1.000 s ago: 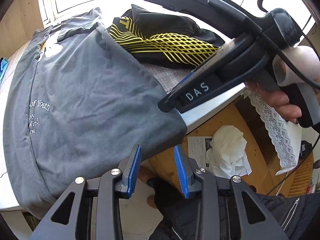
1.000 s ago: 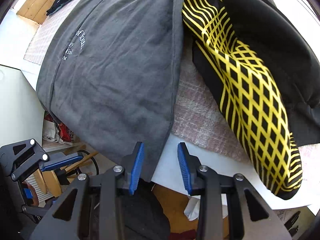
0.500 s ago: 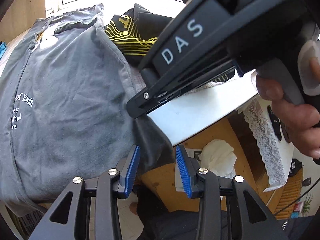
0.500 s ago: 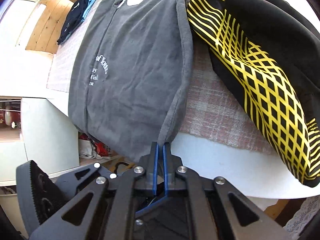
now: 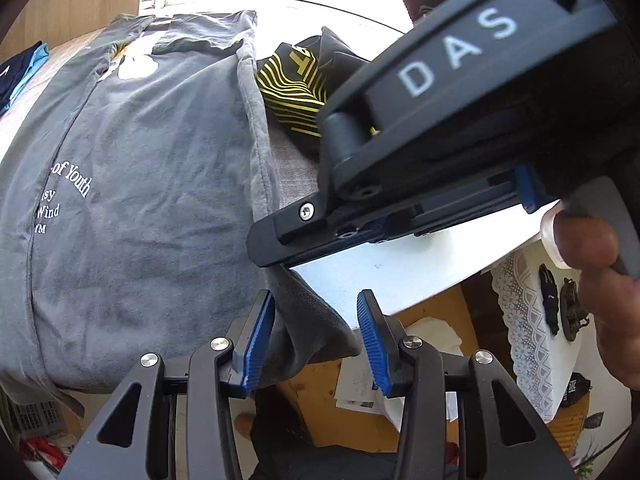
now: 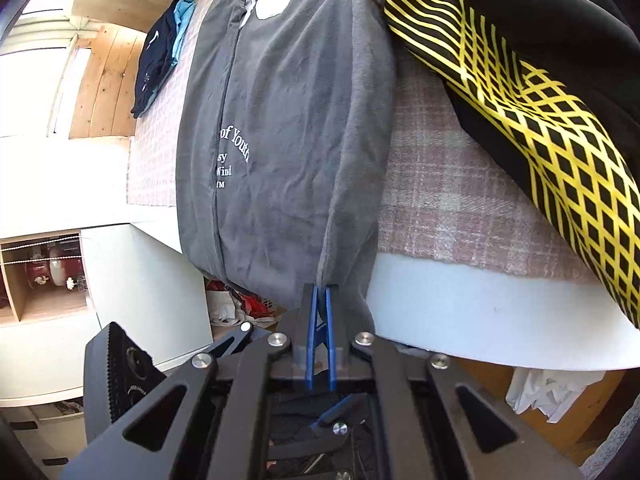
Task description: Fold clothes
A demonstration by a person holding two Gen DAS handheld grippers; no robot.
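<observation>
The grey T-shirt (image 6: 280,128) lies lengthwise on the table (image 6: 460,320), its near hem hanging over the near edge, left of a black-and-yellow garment (image 6: 540,112). The right gripper (image 6: 319,300) tilts steeply down, its jaws clamped on the hem's right corner. The left gripper (image 5: 314,336), also pitched downward, stands parted around that hanging corner, its pads (image 5: 260,332) not pinching the cloth.

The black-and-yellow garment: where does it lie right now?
In the right wrist view the black-and-yellow garment lies at the upper right on the plaid cloth, right of the grey shirt.
</observation>
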